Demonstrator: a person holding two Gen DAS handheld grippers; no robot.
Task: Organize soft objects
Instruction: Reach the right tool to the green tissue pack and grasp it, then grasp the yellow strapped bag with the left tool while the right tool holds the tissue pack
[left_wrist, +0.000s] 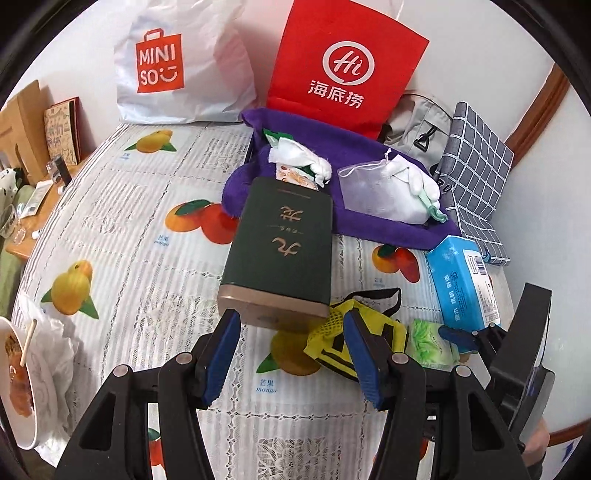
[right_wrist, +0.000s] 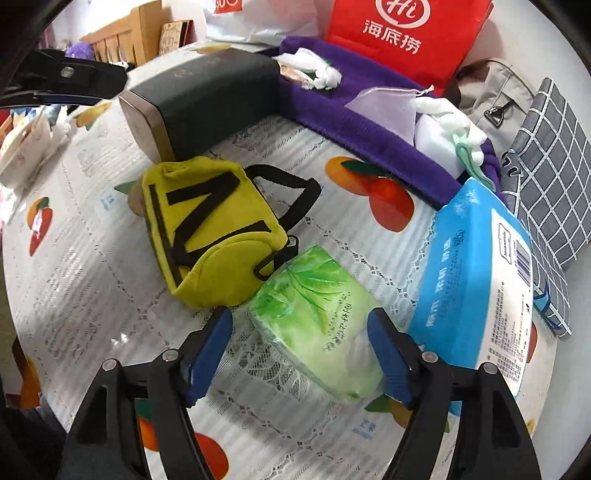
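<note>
A green tissue pack (right_wrist: 317, 317) lies on the table between the open fingers of my right gripper (right_wrist: 301, 328); it also shows in the left wrist view (left_wrist: 432, 343). A yellow pouch with black straps (right_wrist: 210, 229) lies just left of it and shows in the left wrist view (left_wrist: 354, 336). A blue tissue pack (right_wrist: 476, 280) lies to the right. A purple cloth (right_wrist: 369, 114) farther back carries white soft items (right_wrist: 447, 114). My left gripper (left_wrist: 291, 328) is open and empty, just in front of a dark green tin (left_wrist: 284, 247).
A red bag (left_wrist: 343, 62) and a white MINISO bag (left_wrist: 177, 62) stand at the back wall. A grey checked cloth (left_wrist: 476, 173) and a grey bag (left_wrist: 417, 125) lie at the back right. A food bowl (left_wrist: 18, 376) sits at the left table edge.
</note>
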